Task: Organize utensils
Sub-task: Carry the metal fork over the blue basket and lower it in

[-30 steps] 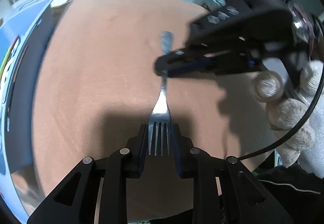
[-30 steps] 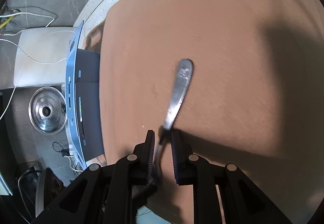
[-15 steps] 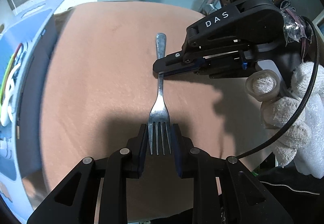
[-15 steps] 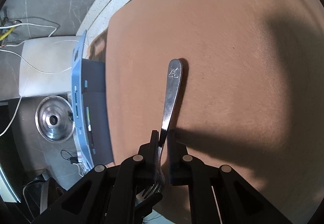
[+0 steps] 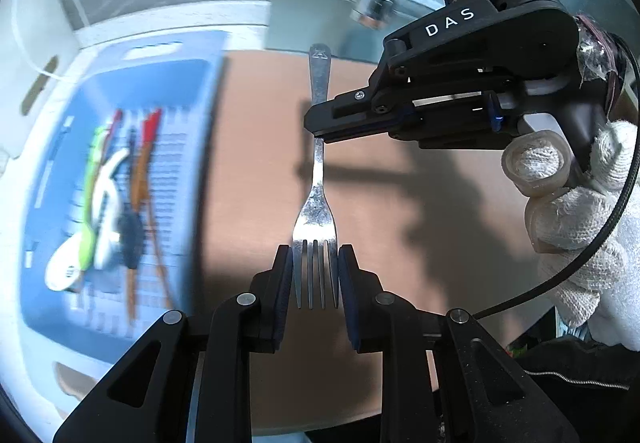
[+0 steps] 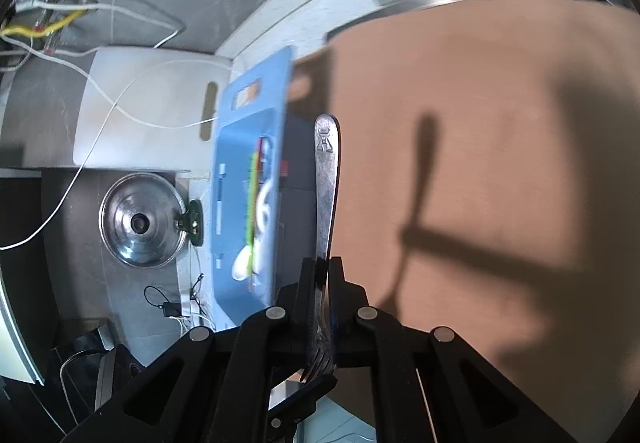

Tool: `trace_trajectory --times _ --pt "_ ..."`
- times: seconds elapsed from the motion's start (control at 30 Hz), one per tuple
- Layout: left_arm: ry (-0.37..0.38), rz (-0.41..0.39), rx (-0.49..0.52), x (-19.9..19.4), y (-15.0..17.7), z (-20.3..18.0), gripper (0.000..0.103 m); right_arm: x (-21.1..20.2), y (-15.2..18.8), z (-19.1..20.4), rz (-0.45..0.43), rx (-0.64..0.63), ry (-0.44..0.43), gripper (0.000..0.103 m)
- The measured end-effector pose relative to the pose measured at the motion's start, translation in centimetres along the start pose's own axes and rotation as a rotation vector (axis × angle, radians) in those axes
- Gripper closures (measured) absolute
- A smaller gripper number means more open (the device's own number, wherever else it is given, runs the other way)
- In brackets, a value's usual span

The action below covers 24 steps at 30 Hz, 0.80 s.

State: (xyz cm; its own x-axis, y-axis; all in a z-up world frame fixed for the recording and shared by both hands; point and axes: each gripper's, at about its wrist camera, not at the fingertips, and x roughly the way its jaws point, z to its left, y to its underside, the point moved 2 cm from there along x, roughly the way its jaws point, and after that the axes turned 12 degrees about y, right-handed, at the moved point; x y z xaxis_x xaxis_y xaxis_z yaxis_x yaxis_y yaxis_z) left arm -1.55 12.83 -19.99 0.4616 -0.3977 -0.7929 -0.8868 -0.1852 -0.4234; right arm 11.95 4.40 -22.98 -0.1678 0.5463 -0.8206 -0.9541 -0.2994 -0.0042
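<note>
Both grippers have lifted the fork (image 5: 316, 211) off the brown worktop (image 5: 400, 203) toward the blue tray (image 5: 192, 83), left gripper (image 5: 316, 275) jaws clamping its tines, right gripper (image 6: 322, 283) jaws pinching its handle; uneven motion could twist it free.

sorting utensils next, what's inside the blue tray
In the blue tray lie several blurred utensils: a green spoon, a white one and a red-tipped one. What lies beneath them is covered.
</note>
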Motion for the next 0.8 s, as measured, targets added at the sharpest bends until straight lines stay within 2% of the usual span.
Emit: trace_trajectory --times 0.17,0.33,0.57,0.8 --pt "-0.027 -0.036 -0.037 -2.7 -0.5 4.0 0.081 2.1 -1.0 4.5 0.004 -0.054 0.006 0.098" --pt "-0.047 -0.039 -0.075 -3.3 -0.4 8.2 0.081 5.2 -1.9 8.3 0.034 -0.098 0.03 0.098" --pt "-0.04 -0.009 -0.135 -3.0 0.1 12.6 0.081 9.5 -2.8 10.6 0.081 -0.137 0.109 0.098" --pt "-0.033 0.025 -0.162 -1.8 0.6 14.1 0.081 12.3 -3.5 11.7 0.124 -0.174 0.178 0.097"
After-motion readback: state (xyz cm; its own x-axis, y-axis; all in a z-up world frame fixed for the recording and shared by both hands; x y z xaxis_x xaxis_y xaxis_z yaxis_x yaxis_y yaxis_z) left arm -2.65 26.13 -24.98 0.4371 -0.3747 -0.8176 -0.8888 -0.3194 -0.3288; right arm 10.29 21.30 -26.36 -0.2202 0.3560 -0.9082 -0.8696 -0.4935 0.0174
